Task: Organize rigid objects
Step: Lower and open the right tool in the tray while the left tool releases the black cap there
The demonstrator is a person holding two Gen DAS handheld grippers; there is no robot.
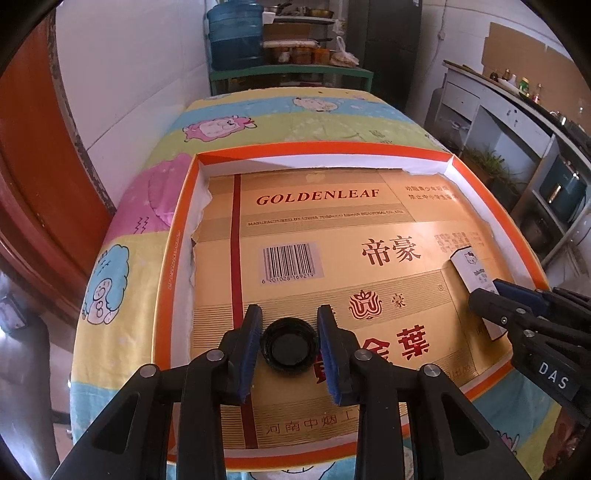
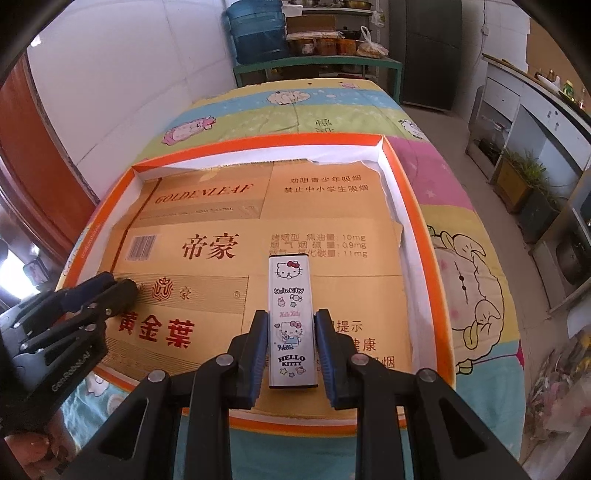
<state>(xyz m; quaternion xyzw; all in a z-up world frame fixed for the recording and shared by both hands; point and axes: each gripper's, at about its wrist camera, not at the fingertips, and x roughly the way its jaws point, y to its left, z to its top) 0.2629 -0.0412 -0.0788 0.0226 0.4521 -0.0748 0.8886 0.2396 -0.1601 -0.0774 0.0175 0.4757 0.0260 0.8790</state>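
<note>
A shallow orange-rimmed tray point(image 1: 177, 236) lined with gold GOLDENLEAF cardboard lies on the bed. In the left wrist view my left gripper point(image 1: 290, 325) is shut on a round black cap point(image 1: 289, 347), hollow side up, low over the tray's near left part. My right gripper point(image 2: 291, 332) is shut on the sides of a white Hello Kitty case point(image 2: 291, 317), a long flat box pointing away, over the tray's near right part. The case point(image 1: 471, 269) and the right gripper point(image 1: 491, 291) also show at the right of the left wrist view.
The tray point(image 2: 397, 177) rests on a bed with a cartoon-print quilt point(image 2: 472, 280). A red-brown door point(image 1: 33, 155) stands to the left. A green rack with a blue water jug point(image 1: 234, 35) is behind the bed. White counters point(image 1: 517, 122) run along the right wall.
</note>
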